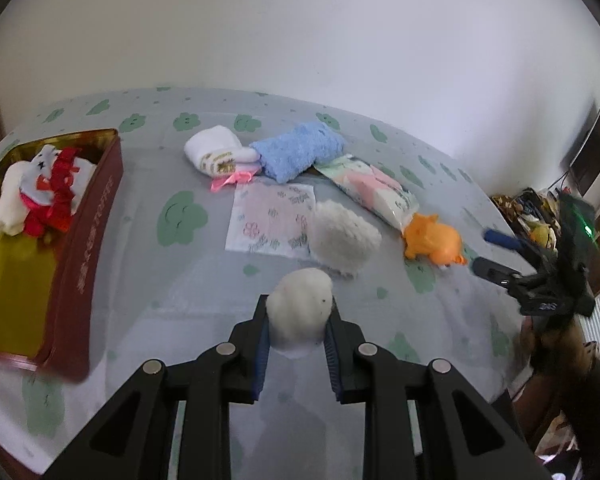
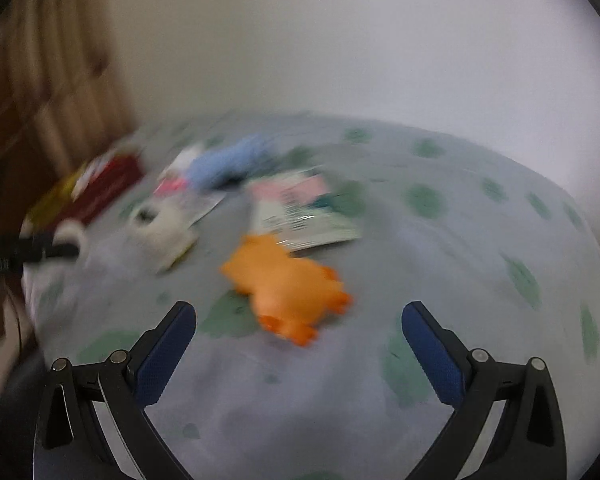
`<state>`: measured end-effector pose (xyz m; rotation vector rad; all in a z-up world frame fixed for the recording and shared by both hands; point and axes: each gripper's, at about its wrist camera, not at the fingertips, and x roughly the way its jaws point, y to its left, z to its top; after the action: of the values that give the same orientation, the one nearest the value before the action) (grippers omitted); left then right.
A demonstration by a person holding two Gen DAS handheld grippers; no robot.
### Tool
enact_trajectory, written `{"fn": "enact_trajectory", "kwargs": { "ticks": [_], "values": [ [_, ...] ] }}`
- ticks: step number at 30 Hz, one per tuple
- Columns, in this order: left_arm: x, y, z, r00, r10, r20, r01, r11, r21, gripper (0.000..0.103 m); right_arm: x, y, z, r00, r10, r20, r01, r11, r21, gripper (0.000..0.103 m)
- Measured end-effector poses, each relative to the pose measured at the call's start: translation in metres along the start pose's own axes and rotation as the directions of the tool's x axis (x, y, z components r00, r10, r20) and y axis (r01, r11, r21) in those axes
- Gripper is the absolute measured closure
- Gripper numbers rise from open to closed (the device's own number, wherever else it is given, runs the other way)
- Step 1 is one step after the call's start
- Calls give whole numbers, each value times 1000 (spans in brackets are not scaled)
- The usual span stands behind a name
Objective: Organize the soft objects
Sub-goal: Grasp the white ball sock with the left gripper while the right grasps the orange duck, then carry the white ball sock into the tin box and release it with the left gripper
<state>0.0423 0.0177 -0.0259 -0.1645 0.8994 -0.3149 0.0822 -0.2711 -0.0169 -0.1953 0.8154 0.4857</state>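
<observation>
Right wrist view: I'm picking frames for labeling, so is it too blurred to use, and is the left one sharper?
Right wrist view: motion-smeared; the orange toy is just a soft shape, only the open right gripper looks crisp. Left wrist view: sharp, with fisheye bending; the left gripper pinches the white fluffy ball, and the tin is readable.

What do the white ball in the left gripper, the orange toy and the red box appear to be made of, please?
White ball: probably cotton wool or plush, matte and fuzzy-edged, squeezed between the left gripper pads. Orange toy: likely soft rubber or vinyl, smooth with a slight sheen. Red box: seemingly tin, with a shiny gold interior and thin rim.
</observation>
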Motion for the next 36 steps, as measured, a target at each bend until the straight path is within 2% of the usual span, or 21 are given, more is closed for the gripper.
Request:
{"fn": "enact_trajectory", "kwargs": {
  "ticks": [2, 3, 4, 9, 11, 12, 13, 17, 21, 26, 30, 36],
  "values": [
    [-7, -1, -3, 1000, 1, 6, -1, 1000, -1, 79, 16, 5, 9, 998, 17, -61, -22, 996, -90, 1],
    [-11, -3, -5, 1000, 1, 11, -1, 1000, -2, 79, 24, 6, 14, 995, 29, -91, -40, 991, -127, 4],
    [-16, -3, -6, 1000, 3, 16, -3, 1000, -4, 79, 28, 7, 18, 994, 26, -104, -41, 988, -151, 9],
    [-28, -8, -9, 1000, -4, 27, 4, 1000, -8, 78, 48, 4, 29, 984, 19, -177, -60, 971, -230, 9],
    [-30, -11, -9, 1000, -10, 28, 10, 1000, 0, 78, 54, 2, 31, 978, 37, -208, -85, 970, -228, 20],
    [-30, -12, -9, 1000, -8, 23, 8, 1000, 7, 78, 59, 2, 31, 973, 45, -227, -98, 969, -225, 37],
    [-29, -13, -9, 1000, -3, 19, 2, 1000, 10, 78, 61, 2, 30, 970, 47, -239, -102, 969, -223, 46],
    [-30, -14, -10, 1000, -5, 21, 4, 1000, 4, 78, 63, 7, 25, 967, 14, -253, -72, 972, -222, 52],
    [-33, -10, -10, 1000, -8, 26, 9, 1000, -28, 78, 48, 2, 20, 979, 13, -204, -40, 991, -127, 53],
    [-44, -4, -11, 999, -2, 50, 5, 998, -58, 78, 23, -2, 8, 989, 61, -138, -57, 998, 28, 53],
    [-56, 6, -12, 998, 0, 69, 6, 996, -91, 78, -1, -5, -6, 990, 126, -61, -112, 975, 191, 53],
    [-74, 23, -10, 995, 28, 95, -17, 992, -122, 78, -20, 1, -22, 984, 178, 14, -173, 929, 326, 53]
  ]
}}
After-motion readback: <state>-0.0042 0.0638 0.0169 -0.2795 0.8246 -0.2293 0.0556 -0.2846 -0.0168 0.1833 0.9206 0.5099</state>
